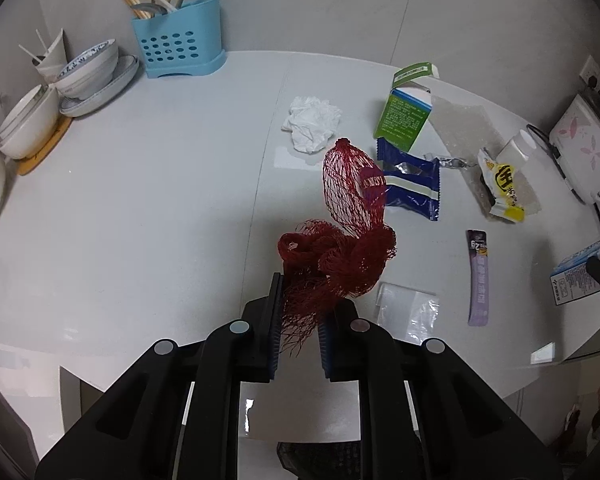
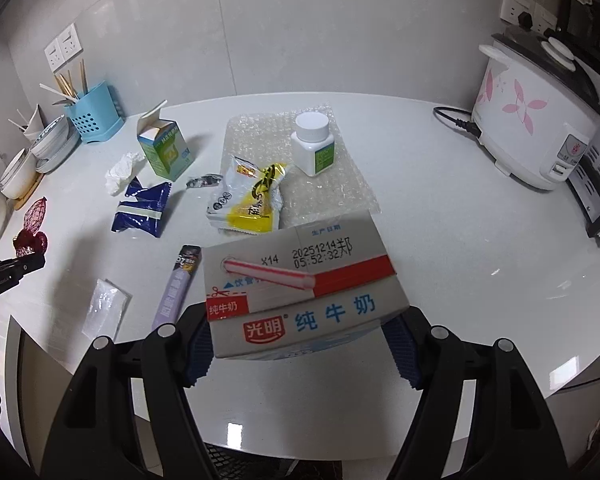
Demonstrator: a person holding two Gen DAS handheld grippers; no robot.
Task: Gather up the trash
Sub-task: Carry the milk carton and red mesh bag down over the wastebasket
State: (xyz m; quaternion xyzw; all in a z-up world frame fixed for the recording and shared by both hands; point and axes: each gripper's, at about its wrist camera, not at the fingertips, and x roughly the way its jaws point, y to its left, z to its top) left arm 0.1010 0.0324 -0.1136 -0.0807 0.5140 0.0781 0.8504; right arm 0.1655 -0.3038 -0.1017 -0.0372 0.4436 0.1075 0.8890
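Observation:
My left gripper (image 1: 298, 320) is shut on a red mesh net bag (image 1: 348, 236) and holds it above the white table (image 1: 140, 200). It also shows at the left edge of the right wrist view (image 2: 31, 226). My right gripper (image 2: 300, 344) is shut on a grey milk carton (image 2: 300, 280) with a straw, held above the table's front edge. On the table lie a crumpled tissue (image 1: 311, 122), a green box (image 1: 404, 114), a blue wrapper (image 1: 410, 186), a yellow snack bag (image 2: 252, 200), a purple sachet (image 2: 178, 286), a clear plastic piece (image 2: 106, 306), bubble wrap (image 2: 324, 192) and a white pill bottle (image 2: 313, 142).
A blue utensil holder (image 1: 178, 44) with chopsticks and stacked bowls (image 1: 88, 72) stand at the back left. A white rice cooker (image 2: 540, 116) with its cord stands at the right. A dark mesh bin (image 2: 236, 462) shows below the table's front edge.

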